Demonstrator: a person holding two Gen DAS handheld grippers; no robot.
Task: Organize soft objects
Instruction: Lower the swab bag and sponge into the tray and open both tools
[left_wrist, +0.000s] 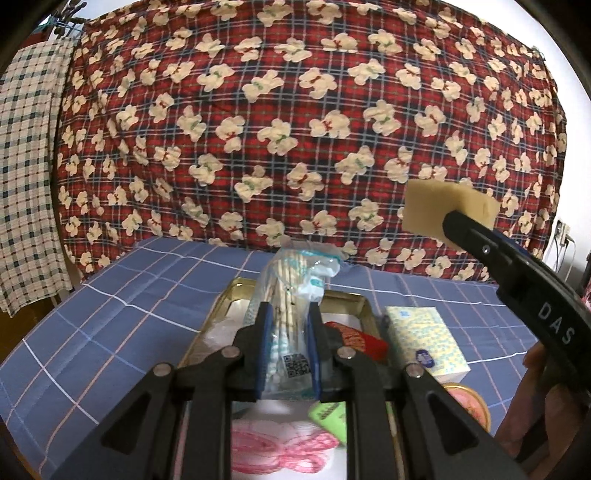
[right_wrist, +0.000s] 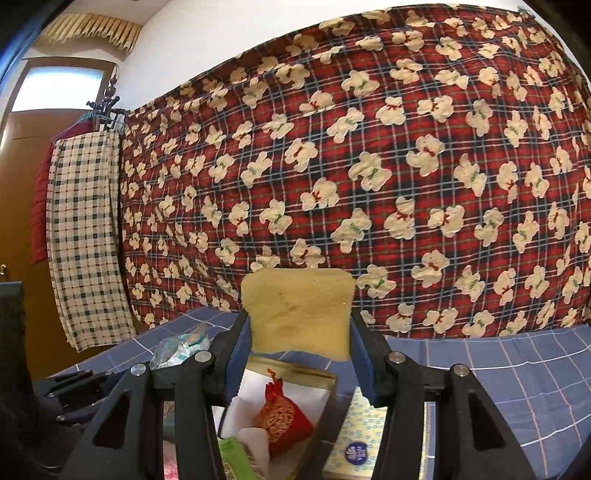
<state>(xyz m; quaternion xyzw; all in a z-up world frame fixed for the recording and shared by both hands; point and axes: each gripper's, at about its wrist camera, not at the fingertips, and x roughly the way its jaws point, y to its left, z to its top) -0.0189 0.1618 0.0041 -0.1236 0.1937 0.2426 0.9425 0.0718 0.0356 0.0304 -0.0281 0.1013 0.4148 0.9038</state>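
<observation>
Checked cloth (left_wrist: 29, 177): hangs at far left, beside the bear-print sheet (left_wrist: 295, 129) that fills the background.
Table (left_wrist: 110, 314): covered in blue grid cloth.
Tin (left_wrist: 364, 312): gold, open, on the table; holds white padding and a red pouch (right_wrist: 282, 421).
Left gripper (left_wrist: 288, 343): jaws narrow, clamped on a swab pack (left_wrist: 291, 295) that stands up between the pads, above the tin.
Pink cord (left_wrist: 291, 450): coiled on white below the left gripper.
Green packet (left_wrist: 328, 417): just right of the cord.
Tissue pack (left_wrist: 424, 339): on the table, just right of the tin.
Right gripper (right_wrist: 299, 354): jaws partway apart, pressing both sides of a yellow sponge (right_wrist: 299, 310).
Sponge: held in the air, above the tin's right side and tissue pack.
Hand (left_wrist: 535, 406): grasps the right gripper's handle at the right edge.
</observation>
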